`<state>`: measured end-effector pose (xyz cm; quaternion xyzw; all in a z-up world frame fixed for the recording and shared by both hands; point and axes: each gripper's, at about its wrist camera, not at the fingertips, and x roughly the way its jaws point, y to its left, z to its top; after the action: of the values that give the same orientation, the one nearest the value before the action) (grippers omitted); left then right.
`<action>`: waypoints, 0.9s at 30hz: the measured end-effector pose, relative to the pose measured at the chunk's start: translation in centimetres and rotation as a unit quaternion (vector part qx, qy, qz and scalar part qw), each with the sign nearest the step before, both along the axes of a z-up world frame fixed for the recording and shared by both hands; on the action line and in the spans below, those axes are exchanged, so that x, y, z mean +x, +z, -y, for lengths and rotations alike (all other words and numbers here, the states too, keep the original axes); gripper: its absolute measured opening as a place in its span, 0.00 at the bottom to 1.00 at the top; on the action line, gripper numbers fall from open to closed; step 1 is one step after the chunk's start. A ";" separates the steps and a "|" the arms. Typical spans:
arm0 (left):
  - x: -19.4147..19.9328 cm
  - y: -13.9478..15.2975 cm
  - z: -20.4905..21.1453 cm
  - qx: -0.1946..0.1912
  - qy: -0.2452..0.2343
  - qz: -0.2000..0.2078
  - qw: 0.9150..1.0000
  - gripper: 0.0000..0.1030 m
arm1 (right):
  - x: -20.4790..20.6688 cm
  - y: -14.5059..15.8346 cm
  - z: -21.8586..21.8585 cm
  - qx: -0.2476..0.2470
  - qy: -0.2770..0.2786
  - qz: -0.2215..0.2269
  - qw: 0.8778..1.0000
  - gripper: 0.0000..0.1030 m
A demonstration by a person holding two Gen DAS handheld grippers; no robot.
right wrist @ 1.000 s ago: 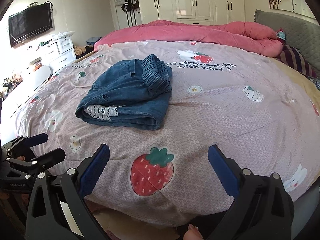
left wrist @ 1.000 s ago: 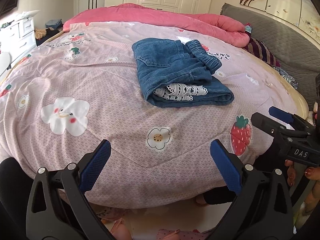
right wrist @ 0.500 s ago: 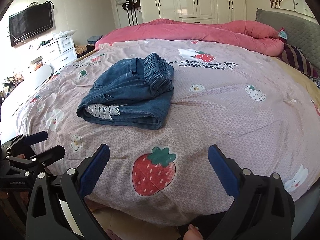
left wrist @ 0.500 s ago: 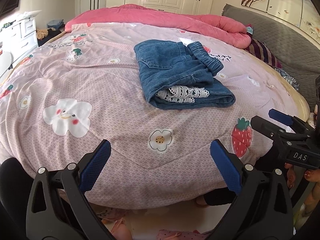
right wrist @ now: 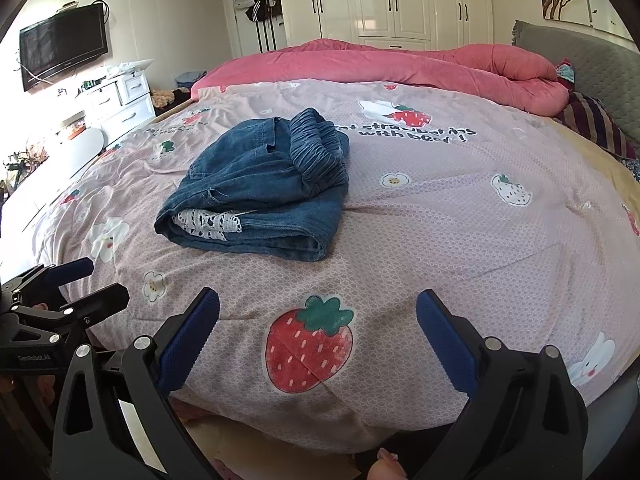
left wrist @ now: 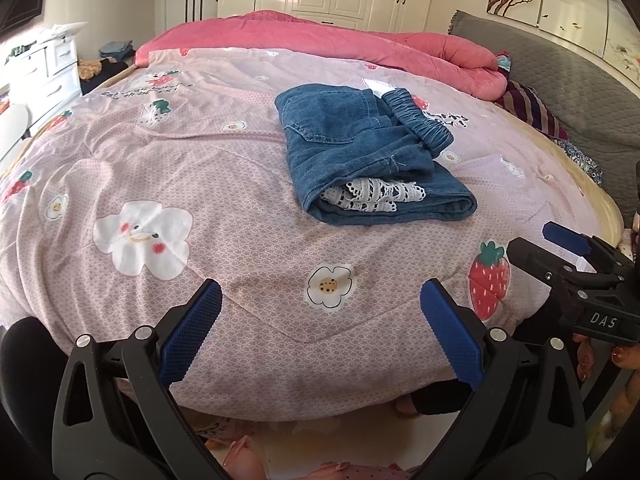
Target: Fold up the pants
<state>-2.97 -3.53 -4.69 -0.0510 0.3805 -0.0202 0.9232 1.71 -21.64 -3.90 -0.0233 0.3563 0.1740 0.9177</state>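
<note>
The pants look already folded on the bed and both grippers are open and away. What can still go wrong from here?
1. The folded denim pants are loose: the top layer sits askew and the white lace trim sticks out at the near open end, so the bundle may slump open.
2. If the left gripper or right gripper returns to tidy it, a pinch could drag the soft pink quilt too.

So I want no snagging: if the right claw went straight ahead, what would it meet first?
Probably the pink quilt near its strawberry print; the folded jeans lie off to the left. Depth is unclear.
</note>
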 end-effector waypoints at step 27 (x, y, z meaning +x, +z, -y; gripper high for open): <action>0.1 0.1 0.0 0.009 0.004 -0.002 1.000 0.91 | -0.1 0.0 0.0 -0.006 -0.004 0.001 1.000 0.96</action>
<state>-2.90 -3.52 -4.57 -0.0444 0.3820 -0.0133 0.9230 1.61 -21.67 -3.92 -0.0279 0.3570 0.1680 0.9185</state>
